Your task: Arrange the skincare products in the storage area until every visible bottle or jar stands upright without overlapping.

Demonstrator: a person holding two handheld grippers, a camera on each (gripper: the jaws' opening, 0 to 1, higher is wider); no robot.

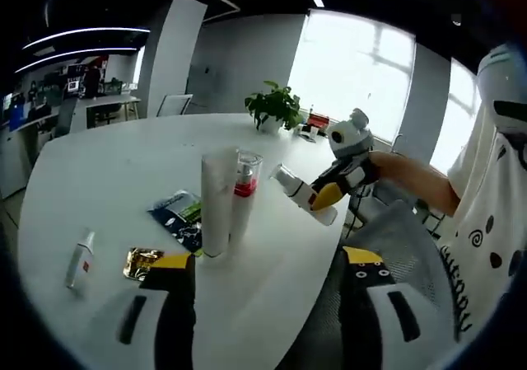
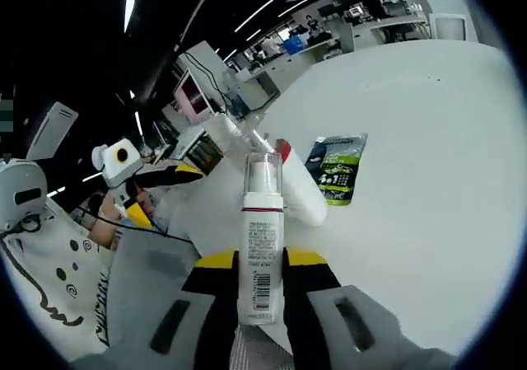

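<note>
A tall white tube (image 1: 217, 205) stands upright on the white table (image 1: 123, 164), touching a clear-capped bottle with a red band (image 1: 245, 185) right behind it. My right gripper (image 1: 326, 195) comes in from the right, shut on a white pump bottle (image 1: 295, 187) held tilted just beside those two. In the right gripper view that pump bottle (image 2: 262, 246) sits between my right gripper's (image 2: 262, 259) jaws, with the white tube (image 2: 298, 190) and the red-banded bottle (image 2: 282, 151) beyond it. My left gripper (image 1: 268, 271) hangs open at the table's near edge, holding nothing; it appears as left gripper (image 2: 160, 193) there.
A blue-green sachet (image 1: 179, 217) (image 2: 338, 168) lies flat left of the tube. A gold sachet (image 1: 142, 263) and a small white tube (image 1: 81, 259) lie near the front edge. A potted plant (image 1: 276, 106) stands at the far side. A person (image 1: 486, 222) sits at the right.
</note>
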